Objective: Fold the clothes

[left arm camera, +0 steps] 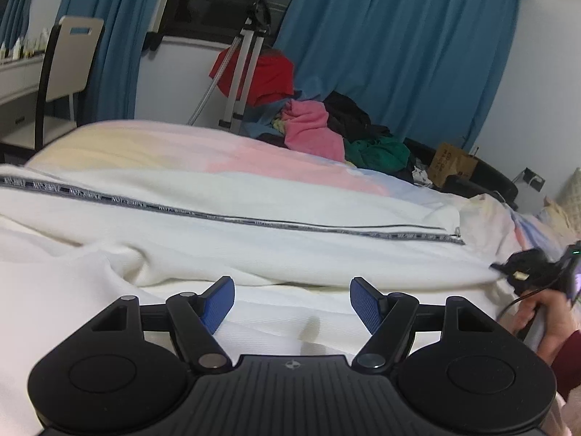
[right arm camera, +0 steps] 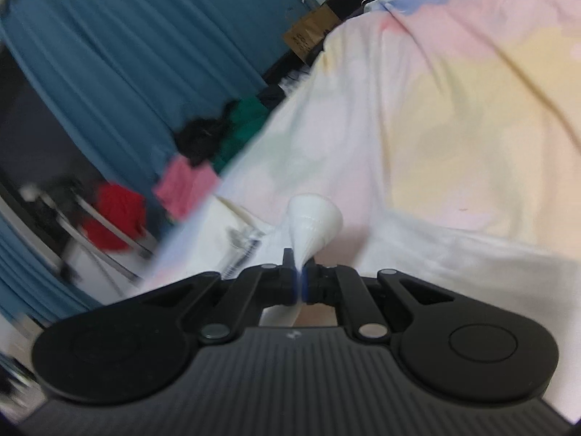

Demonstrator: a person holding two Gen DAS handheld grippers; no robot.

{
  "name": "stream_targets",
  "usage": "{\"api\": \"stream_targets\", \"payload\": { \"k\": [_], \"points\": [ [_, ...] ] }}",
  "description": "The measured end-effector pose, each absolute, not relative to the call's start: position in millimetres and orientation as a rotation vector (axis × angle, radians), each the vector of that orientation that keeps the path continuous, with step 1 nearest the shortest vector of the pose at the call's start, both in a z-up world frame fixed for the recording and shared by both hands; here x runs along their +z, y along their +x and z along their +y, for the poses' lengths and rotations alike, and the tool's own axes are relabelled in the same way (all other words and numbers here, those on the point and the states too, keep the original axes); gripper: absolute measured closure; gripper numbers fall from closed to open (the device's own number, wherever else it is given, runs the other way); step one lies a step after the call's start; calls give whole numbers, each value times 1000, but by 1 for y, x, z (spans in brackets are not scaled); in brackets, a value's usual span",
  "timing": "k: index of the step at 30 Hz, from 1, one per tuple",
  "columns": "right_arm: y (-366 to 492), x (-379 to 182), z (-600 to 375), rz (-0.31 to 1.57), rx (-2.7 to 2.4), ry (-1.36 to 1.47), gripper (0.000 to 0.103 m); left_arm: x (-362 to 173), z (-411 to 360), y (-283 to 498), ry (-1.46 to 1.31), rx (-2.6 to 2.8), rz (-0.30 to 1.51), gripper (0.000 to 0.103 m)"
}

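A white zip-up garment [left arm camera: 225, 232] with a dark printed zipper band lies spread across the bed, right in front of me. My left gripper [left arm camera: 292, 303] is open and empty, its blue pads just above the near white cloth. My right gripper [right arm camera: 300, 272] is shut on a pinched fold of the white garment [right arm camera: 314, 221], which sticks up as a cone between the fingers. The right gripper also shows in the left wrist view [left arm camera: 523, 269], at the garment's right end, with the person's hand behind it.
The bed has a pastel pink, yellow and blue sheet [left arm camera: 232, 152]. A pile of pink, black, green and red clothes [left arm camera: 326, 127] lies at the far edge. A tripod [left arm camera: 243, 58], a chair [left arm camera: 69, 69], a cardboard box [left arm camera: 452, 161] and blue curtains [left arm camera: 392, 43] stand beyond.
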State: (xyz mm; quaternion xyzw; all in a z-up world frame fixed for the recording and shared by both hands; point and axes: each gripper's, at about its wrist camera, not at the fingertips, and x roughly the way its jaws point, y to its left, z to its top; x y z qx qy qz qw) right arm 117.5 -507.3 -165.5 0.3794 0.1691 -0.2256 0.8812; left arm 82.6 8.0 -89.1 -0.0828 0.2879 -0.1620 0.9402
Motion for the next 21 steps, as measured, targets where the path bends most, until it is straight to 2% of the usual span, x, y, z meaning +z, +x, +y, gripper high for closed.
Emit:
{"api": "stream_targets", "payload": {
  "k": [3, 6, 8, 10, 12, 16, 19, 21],
  "points": [
    [120, -165, -501, 396, -493, 731, 96, -75, 5, 69, -135, -331, 566, 29],
    [121, -160, -494, 423, -506, 694, 88, -60, 3, 51, -106, -317, 529, 26],
    [114, -148, -487, 440, -502, 676, 76, -52, 2, 40, -94, -306, 506, 25],
    [101, -139, -476, 440, -488, 643, 37, -45, 4, 28, -94, -294, 492, 23],
    [84, -125, -459, 425, -483, 571, 26, -39, 6, 14, -96, -283, 480, 23],
    [52, -90, -424, 429, -376, 471, 26, -27, 9, -18, -62, -265, 444, 19],
    [22, -64, -397, 437, -281, 419, 26, -17, 10, -44, -30, -253, 414, 4],
    [-3, -50, -374, 414, -209, 382, 26, -13, 10, -58, -10, -259, 403, 1]
  ]
}}
